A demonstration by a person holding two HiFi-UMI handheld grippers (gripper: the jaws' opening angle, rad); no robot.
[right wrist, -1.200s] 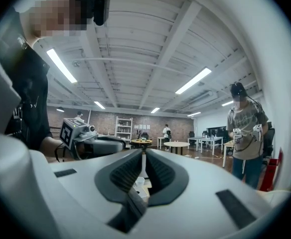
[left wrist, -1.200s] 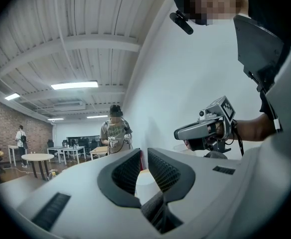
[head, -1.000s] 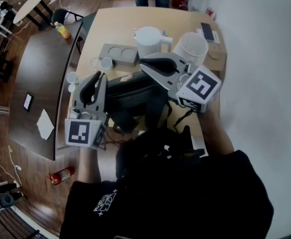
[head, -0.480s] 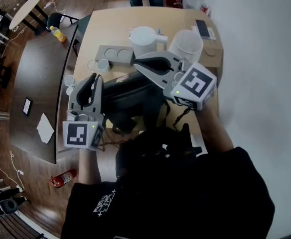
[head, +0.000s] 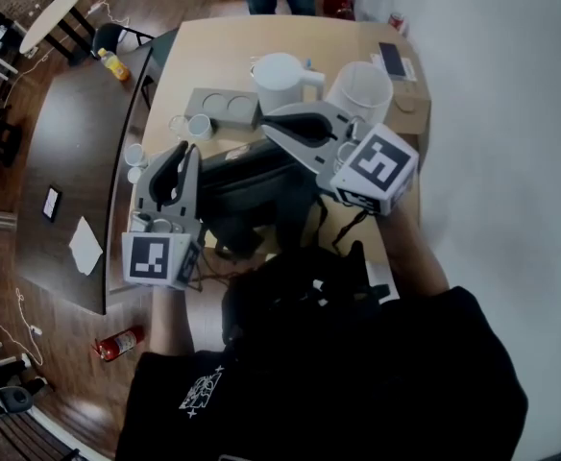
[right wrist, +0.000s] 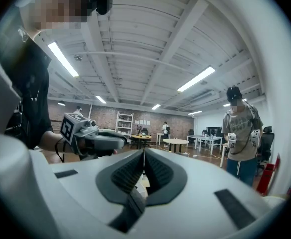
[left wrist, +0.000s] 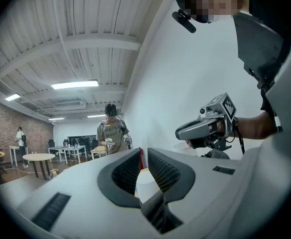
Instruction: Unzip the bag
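Looks barely begun: hovering above the black bag (head: 252,192) at the centre of the counter (head: 213,56), gripping no zipper pull. Left hand-held gripper (head: 186,152) at the bag's 9 o'clock, slightly parted, empty; right hand-held gripper (head: 279,126) at 1 o'clock, clenched on nothing. Yet to catch the pull and draw it along.

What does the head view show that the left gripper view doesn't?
Only the head view: the wooden table seen from above, with a grey cup tray and a phone on it. Only the left gripper view: ceiling lights and someone standing far across the room. Both: the right tongs and the left tongs.
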